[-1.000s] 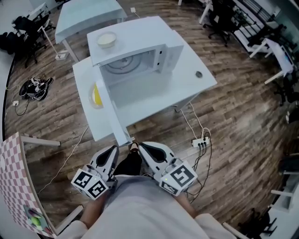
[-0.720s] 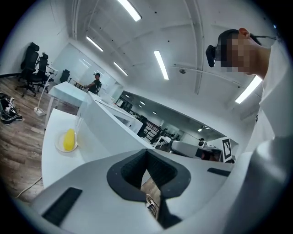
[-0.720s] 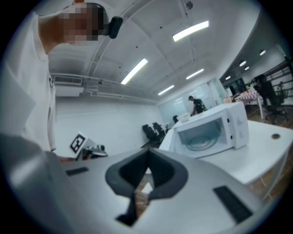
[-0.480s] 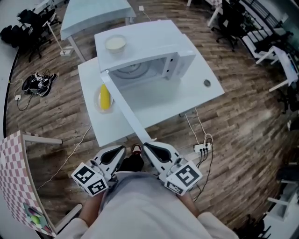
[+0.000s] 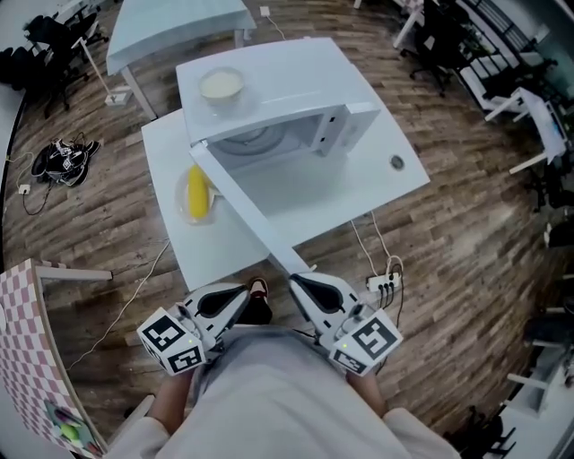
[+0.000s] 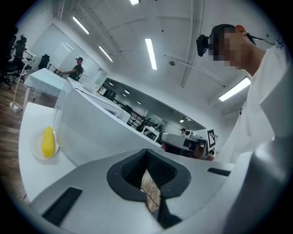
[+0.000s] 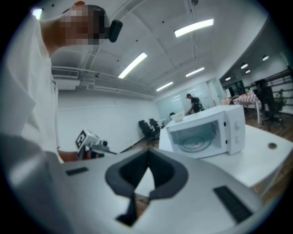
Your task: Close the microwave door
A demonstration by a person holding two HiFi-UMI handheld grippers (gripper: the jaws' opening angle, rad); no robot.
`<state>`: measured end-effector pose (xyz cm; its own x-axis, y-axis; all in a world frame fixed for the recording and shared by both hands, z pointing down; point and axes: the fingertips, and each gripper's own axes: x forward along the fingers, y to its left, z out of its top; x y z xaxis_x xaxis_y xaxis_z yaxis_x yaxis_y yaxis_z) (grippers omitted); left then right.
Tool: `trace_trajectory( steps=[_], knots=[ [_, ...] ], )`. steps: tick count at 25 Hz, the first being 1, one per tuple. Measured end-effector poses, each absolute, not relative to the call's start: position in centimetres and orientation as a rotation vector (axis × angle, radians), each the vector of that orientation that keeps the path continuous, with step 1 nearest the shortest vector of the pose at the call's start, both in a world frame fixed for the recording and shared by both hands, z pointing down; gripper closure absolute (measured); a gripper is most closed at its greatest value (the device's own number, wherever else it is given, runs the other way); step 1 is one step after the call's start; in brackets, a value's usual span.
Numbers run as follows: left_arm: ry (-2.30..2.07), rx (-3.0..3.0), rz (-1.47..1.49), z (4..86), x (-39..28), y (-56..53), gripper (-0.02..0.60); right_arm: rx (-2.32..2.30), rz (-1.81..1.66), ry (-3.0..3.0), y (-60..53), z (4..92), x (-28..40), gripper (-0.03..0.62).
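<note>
Cut off by the left edge: checkered board (image 5: 27, 350). Too small to tell: contents of bowl (image 5: 221, 85) atop microwave (image 5: 291, 72).

Floor: dark wood planks (image 5: 466, 224), grain showing. White table (image 5: 377, 188) mid-room, with a second pale table (image 5: 170, 22) close behind it. Black office chairs (image 5: 435, 40) cluster far right; another black chair group (image 5: 45, 45) far left. Power strip (image 5: 384, 285) with trailing cables lies on the planks beside the near table. Dark tangle of gear (image 5: 61, 163) on the floor, left. Pink-and-white chequered panel (image 5: 27, 350), near left. White ceiling with long strip lights (image 6: 151, 54), lit. White walls (image 7: 105, 114).
</note>
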<state>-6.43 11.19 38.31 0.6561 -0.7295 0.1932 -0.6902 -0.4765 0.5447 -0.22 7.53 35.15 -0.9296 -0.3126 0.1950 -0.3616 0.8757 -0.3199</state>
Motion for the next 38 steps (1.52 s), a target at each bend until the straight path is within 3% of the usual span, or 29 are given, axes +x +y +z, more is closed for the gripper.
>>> trace_trajectory(
  steps=[17,38],
  knots=[
    [-0.954,2.379,-0.068,38.4,-8.5,7.3,0.565,0.818,0.479,-2.810,4.2,35.5,1.2,0.572],
    [-0.835,2.452,-0.019,39.6,-4.1,4.8,0.565,1.025,0.430,-2.777,2.3,35.5,2.8,0.572]
  ],
)
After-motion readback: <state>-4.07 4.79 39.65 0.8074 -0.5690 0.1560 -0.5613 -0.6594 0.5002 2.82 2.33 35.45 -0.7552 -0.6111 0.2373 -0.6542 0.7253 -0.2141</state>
